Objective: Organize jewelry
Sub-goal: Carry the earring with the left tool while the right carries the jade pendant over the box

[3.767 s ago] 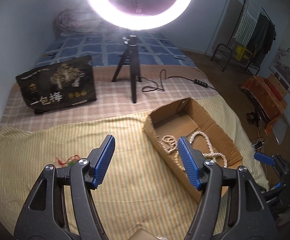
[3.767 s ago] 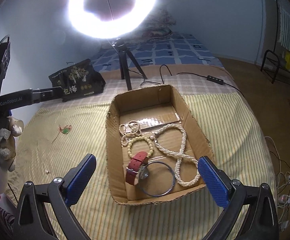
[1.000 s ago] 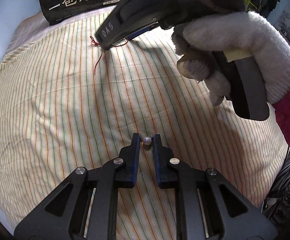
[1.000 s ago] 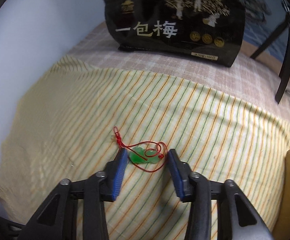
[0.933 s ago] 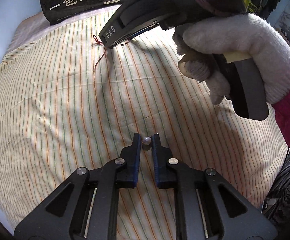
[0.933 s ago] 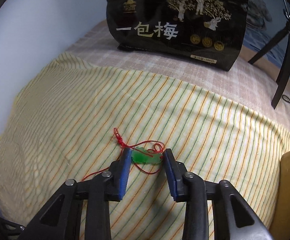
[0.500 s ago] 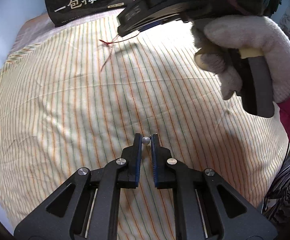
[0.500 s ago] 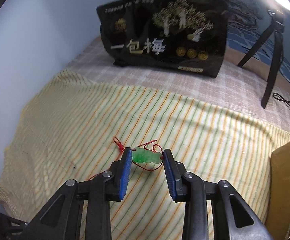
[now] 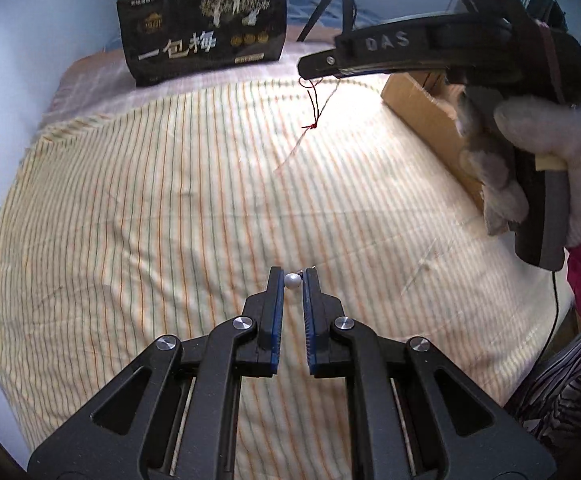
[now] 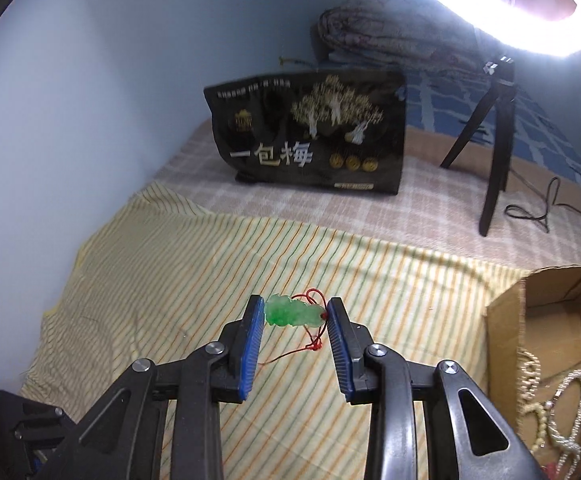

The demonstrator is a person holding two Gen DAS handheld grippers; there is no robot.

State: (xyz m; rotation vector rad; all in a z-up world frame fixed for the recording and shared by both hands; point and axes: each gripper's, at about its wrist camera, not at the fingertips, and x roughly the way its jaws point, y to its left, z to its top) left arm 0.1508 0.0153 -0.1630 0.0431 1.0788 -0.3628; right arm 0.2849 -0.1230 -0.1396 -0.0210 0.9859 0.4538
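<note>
My left gripper [image 9: 291,276] is shut on a small white pearl earring [image 9: 292,280], held just above the striped yellow cloth [image 9: 150,208]. My right gripper [image 10: 295,311] is shut on a green jade pendant [image 10: 292,310] with a red cord [image 10: 315,342] that hangs below it, lifted above the cloth. In the left wrist view the right gripper's tip shows at the upper right with the red cord [image 9: 313,110] dangling. The cardboard box [image 10: 546,320] at the right holds bead and pearl strings [image 10: 558,412].
A black snack bag [image 10: 314,136] stands at the back of the bed. A ring light's tripod [image 10: 494,148] and its cable [image 10: 542,208] are at the back right. A folded blanket [image 10: 390,36] lies by the wall. The box edge [image 9: 426,120] shows in the left wrist view.
My right gripper closed on the jade pendant and lifted it up and toward the box. My left gripper closed on the pearl earring and raised it slightly.
</note>
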